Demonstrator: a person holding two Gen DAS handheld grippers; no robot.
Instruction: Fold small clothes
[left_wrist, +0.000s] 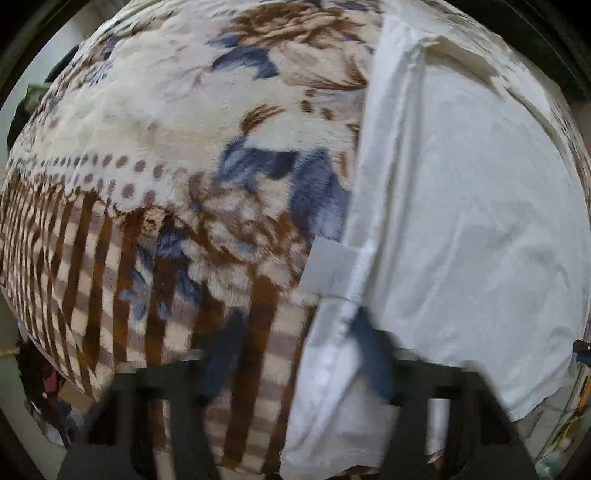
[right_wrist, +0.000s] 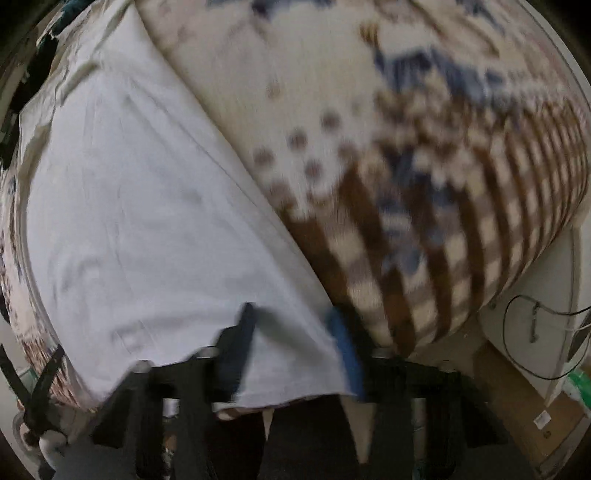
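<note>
White cotton fills the gap between both sets of tongs: the left tongs (left_wrist: 295, 354) stand open astride the near left edge of the white garment (left_wrist: 461, 206), one finger over the patterned blanket (left_wrist: 155, 155) and one on the cloth, gripping nothing, while the right tongs (right_wrist: 295, 343) are likewise spread across its near right corner (motion blur hides whether a finger is under the hem). The garment lies flat on the blanket, its long axis running away from both tongs, each about equally near.
</note>
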